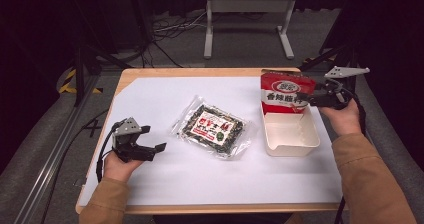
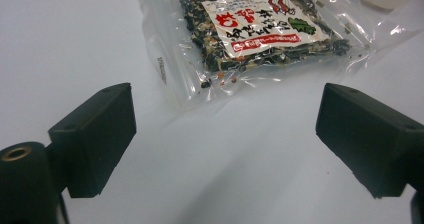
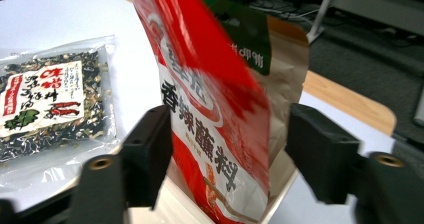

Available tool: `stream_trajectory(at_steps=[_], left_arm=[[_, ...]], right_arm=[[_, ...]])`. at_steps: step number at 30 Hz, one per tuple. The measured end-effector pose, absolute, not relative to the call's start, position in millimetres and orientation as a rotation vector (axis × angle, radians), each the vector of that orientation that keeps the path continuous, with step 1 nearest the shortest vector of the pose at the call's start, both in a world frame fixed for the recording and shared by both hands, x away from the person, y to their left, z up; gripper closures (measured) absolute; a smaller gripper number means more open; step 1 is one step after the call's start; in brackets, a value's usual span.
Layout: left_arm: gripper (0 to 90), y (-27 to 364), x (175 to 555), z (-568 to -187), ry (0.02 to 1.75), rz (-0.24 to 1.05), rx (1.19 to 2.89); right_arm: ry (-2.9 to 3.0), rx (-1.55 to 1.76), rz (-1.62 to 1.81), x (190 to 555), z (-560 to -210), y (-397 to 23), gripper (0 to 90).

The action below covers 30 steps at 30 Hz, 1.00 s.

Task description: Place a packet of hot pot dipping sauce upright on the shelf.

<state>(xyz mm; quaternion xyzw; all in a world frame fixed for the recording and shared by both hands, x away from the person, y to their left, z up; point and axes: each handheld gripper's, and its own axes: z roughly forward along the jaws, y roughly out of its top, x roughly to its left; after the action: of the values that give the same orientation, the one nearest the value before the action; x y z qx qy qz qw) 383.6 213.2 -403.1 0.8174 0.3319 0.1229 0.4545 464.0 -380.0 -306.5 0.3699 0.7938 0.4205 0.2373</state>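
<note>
A red pouch [image 1: 286, 91] with printed characters stands upright at the far end of a cream box [image 1: 316, 134]. My right gripper [image 1: 306, 99] reaches in from the right, and its jaws straddle the pouch [image 3: 215, 109]. They stand open, with a gap showing at the right jaw. A clear packet of dark dried flakes [image 1: 214, 126] lies flat mid-table. My left gripper [image 1: 154, 138] sits at the table's left, open, with nothing between its jaws [image 2: 225, 134]. The packet [image 2: 260, 29] lies just beyond them.
A white sheet [image 1: 165, 94] covers most of the wooden table [image 1: 200, 71]. The packet [image 3: 45, 99] lies left of the box in the right gripper view. Behind the table stand a grey metal frame [image 1: 247, 14] and floor cables [image 1: 170, 31].
</note>
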Motion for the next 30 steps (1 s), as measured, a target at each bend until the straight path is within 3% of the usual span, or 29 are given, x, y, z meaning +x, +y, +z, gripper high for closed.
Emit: stream_trajectory(at_steps=[6, 11, 18, 23, 30], left_arm=[[1.6, 209.5, 386.4, -398.2, 0.82, 0.328, 2.004], [0.0, 208.9, 388.3, -393.7, 0.803, 0.34, 1.985], [0.5, 205.7, 389.6, -391.9, 0.769, 0.315, 1.978], [4.3, 203.0, 387.7, -389.6, 0.704, 0.257, 1.973], [9.2, 198.5, 384.8, -385.6, 0.691, 0.27, 2.015]], right_arm=[[2.112, 0.997, 1.174, 448.5, -298.0, -381.6, 9.1], [2.069, 0.985, 1.172, 431.8, -290.6, -382.5, 0.0], [2.123, 0.924, 1.202, 399.9, -283.7, -377.2, 0.0], [2.144, 0.863, 1.226, 374.6, -281.1, -366.1, 0.0], [2.196, 0.839, 1.225, 353.9, -285.0, -352.6, 0.0]])
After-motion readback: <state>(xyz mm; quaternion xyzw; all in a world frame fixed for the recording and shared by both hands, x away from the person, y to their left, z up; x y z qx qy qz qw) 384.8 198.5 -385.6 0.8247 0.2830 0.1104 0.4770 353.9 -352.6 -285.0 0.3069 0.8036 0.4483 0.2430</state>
